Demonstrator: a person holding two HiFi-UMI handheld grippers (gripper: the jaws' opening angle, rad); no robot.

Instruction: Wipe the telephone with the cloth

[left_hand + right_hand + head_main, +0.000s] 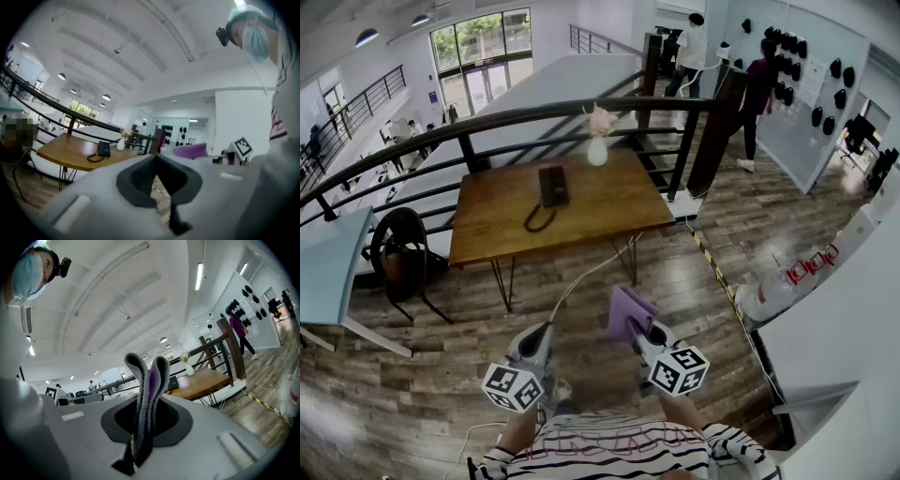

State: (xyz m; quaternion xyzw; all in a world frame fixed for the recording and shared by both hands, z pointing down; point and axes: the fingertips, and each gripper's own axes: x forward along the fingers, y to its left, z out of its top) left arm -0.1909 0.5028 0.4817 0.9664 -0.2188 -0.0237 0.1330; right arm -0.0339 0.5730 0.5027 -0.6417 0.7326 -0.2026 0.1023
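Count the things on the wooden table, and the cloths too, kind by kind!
Telephone: 1
Vase of flowers: 1
Purple cloth: 1
Total: 3

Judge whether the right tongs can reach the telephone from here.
Probably not yet: the telephone lies on the table well ahead of the right tongs holding the cloth; only open floor lies between.

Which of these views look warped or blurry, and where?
Head view: fisheye bows the railing; the table is sharp. Left gripper view: the left tongs blur up close, the telephone beyond is crisp. Right gripper view: cloth soft, corners vignetted dark.
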